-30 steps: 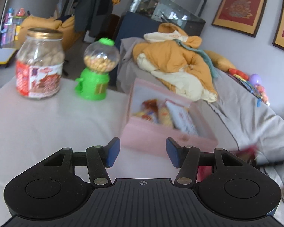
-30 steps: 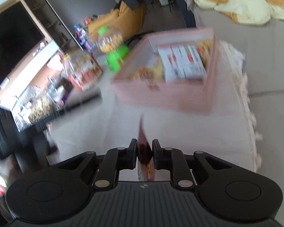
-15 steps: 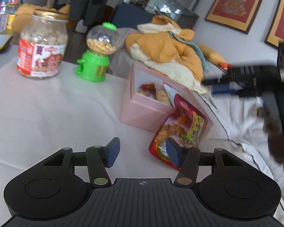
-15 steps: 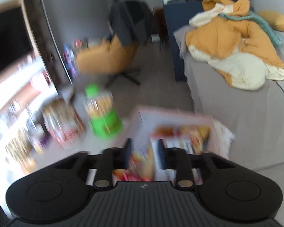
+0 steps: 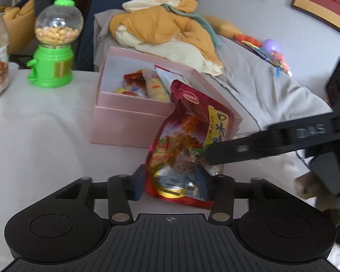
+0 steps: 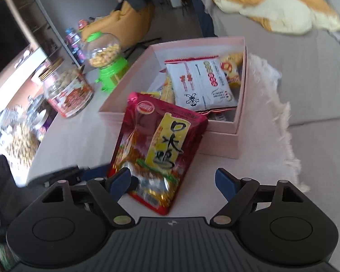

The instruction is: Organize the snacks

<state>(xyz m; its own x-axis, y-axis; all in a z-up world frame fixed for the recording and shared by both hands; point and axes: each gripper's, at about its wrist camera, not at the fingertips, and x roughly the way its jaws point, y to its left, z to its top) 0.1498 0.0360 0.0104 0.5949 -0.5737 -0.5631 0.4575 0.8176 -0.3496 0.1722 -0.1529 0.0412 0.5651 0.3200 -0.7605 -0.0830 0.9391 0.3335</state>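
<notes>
White cloth-covered table carries everything. Pink open cardboard box sits mid-table toward the far side, already holding a white printed snack packet plus several smaller yellow/red packs. Clear glass jar with gold lid and red label and green-based gumball dispenser full of nuts stand to the far left, well apart from the box.

Our target, the red foil snack pouch with yellow label panel, stands propped on the table just in front of the box's near wall, top leaning toward it. Not in the box yet.

Left gripper: we have its blue pads either side of the pouch's lower end, close in on it. Contact not confirmed, so we cannot tell if it's actually pinching. Right gripper: fingers spread wide, left pad at the pouch's lower left edge, right pad clear of it.

Handling, our read: light, soft, crinkly foil, slippery, contents likely crushable. We'd grip the flat sealed bottom or side seam, moderate squeeze, then lift over the near wall and lay it flat on the white packet.
</notes>
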